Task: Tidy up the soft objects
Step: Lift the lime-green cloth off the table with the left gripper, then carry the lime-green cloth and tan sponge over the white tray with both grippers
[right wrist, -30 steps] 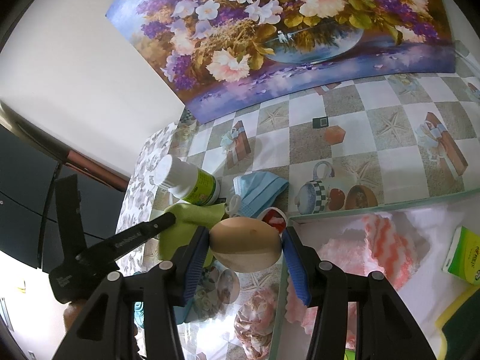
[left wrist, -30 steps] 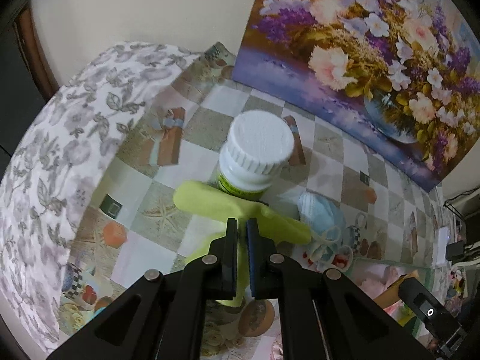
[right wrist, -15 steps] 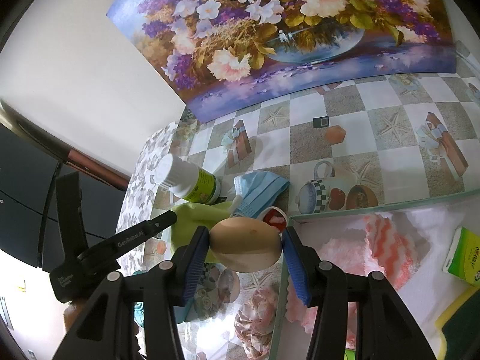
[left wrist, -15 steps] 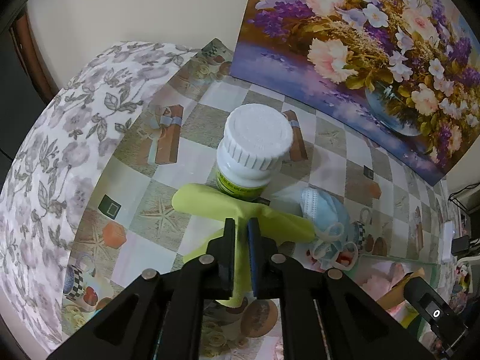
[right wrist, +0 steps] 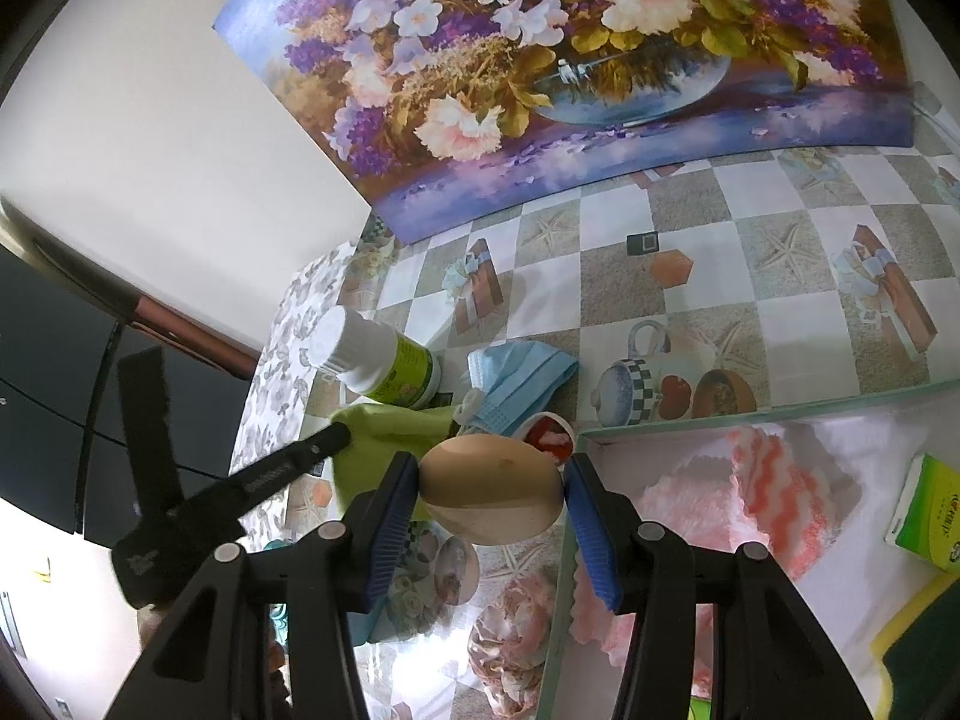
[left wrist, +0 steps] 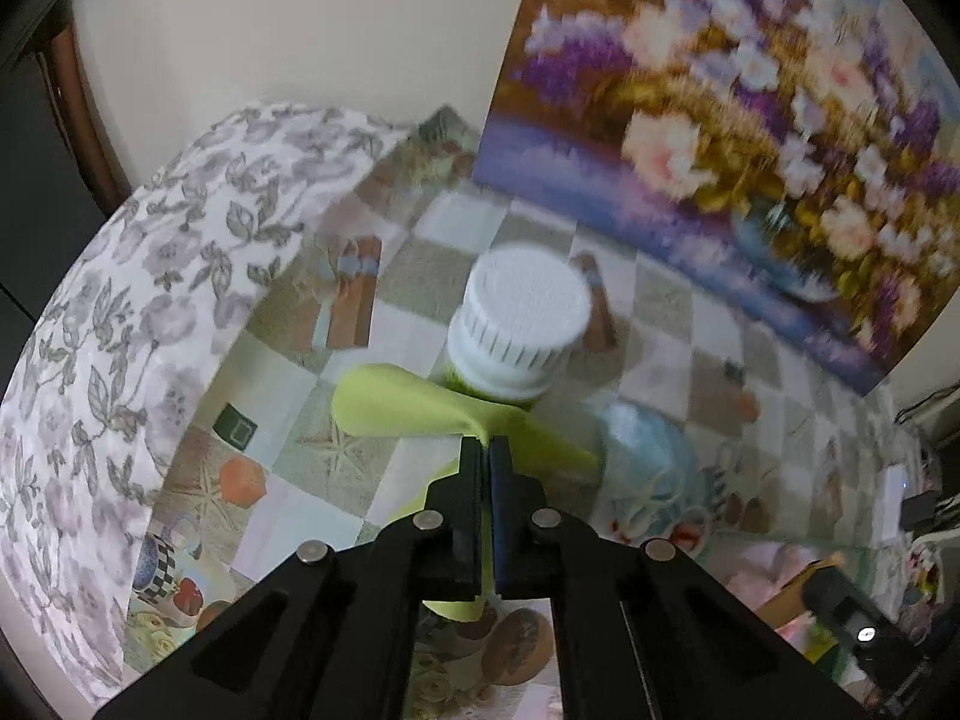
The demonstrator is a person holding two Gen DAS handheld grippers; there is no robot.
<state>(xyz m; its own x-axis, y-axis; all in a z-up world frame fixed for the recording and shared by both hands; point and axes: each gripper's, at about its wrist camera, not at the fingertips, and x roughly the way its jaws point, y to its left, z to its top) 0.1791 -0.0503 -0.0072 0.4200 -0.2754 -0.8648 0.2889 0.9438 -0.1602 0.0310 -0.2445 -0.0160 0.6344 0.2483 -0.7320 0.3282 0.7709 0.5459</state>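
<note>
My left gripper [left wrist: 485,450] is shut on a lime-green cloth [left wrist: 402,402] and lifts it just above the table, in front of a white-capped bottle [left wrist: 516,324]. The cloth [right wrist: 390,426] and the left gripper [right wrist: 336,438] also show in the right wrist view. My right gripper [right wrist: 492,498] is shut on a tan egg-shaped soft object [right wrist: 492,492], held above the corner of a glass tray [right wrist: 780,408]. A blue face mask [right wrist: 516,378] lies beside the bottle [right wrist: 384,360].
The tray holds a pink and white knitted cloth [right wrist: 774,492], a green box [right wrist: 924,516] and a yellow-green sponge [right wrist: 918,654]. A flower painting [right wrist: 600,60] leans on the wall behind. A floral cloth [left wrist: 120,348] covers the table's left edge.
My left gripper has raised the green cloth a little and the view has shifted. My right gripper with the egg-shaped object has hardly moved.
</note>
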